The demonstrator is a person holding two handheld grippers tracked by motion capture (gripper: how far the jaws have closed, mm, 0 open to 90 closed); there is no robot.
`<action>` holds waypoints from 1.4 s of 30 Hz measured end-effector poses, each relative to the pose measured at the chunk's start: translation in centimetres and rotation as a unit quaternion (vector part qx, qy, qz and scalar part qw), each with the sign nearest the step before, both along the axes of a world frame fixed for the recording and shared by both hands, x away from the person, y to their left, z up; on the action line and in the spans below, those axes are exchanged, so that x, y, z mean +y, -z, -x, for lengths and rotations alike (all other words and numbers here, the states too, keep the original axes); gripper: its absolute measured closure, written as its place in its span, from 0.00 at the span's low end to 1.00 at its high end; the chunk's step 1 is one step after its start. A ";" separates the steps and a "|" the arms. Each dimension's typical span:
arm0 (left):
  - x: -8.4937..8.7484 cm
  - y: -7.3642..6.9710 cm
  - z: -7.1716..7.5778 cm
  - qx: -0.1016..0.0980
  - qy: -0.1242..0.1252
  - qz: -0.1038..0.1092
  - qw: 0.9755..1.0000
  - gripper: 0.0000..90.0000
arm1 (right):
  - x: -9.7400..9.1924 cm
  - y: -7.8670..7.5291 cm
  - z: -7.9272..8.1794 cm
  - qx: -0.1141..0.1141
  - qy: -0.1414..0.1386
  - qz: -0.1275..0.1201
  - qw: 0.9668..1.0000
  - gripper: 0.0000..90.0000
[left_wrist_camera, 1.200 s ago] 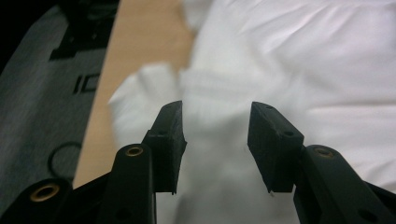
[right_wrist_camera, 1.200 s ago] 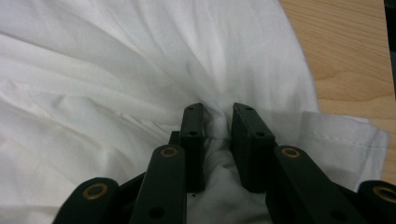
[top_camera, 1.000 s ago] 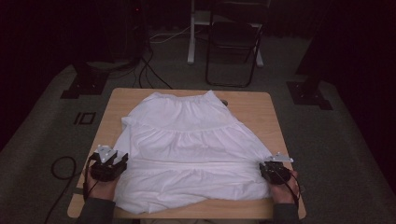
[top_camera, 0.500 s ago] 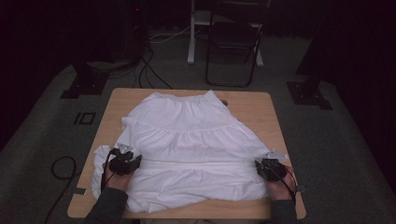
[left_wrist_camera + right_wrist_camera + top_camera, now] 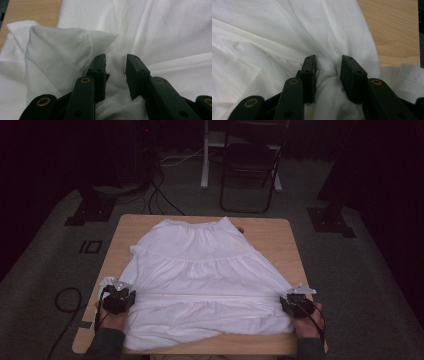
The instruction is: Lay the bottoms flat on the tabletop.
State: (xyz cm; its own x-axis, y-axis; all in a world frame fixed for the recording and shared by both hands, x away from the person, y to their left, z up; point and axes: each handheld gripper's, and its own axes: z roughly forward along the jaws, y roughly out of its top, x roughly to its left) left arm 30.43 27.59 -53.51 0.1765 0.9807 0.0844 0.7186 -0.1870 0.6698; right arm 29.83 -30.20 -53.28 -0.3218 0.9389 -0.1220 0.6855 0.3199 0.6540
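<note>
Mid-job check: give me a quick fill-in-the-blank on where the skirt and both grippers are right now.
The white skirt lies spread on the wooden ____.
Fabric bunches between the jaws of the left gripper and the ____ gripper.
Behind the table stands a black folding ____.
Missing words: table; right; chair.

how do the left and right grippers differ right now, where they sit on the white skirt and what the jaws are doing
The left gripper sits at the white skirt's left side, beside a raised fold; its jaws have just been closing. The right gripper sits at the right edge, near bare table; its jaws have been opening. Both have cloth between parted jaws.
</note>
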 end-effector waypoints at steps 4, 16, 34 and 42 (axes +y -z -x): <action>0.5 0.0 0.4 -0.005 -0.003 -0.001 1.000 0.77 | -0.4 0.0 0.4 0.003 -0.003 -0.008 1.000 0.72; 4.7 -0.1 2.3 -0.016 -0.081 -0.019 0.996 0.79 | -1.0 -0.2 1.4 0.002 -0.002 -0.014 1.000 0.70; 7.7 -0.7 4.5 -0.016 -0.146 -0.034 0.989 0.74 | -1.8 -0.2 2.7 0.010 0.001 0.012 1.000 0.70; 7.0 -2.1 5.2 -0.051 -0.127 -0.018 0.990 0.69 | -2.0 -0.5 2.9 0.008 0.010 0.002 1.000 0.69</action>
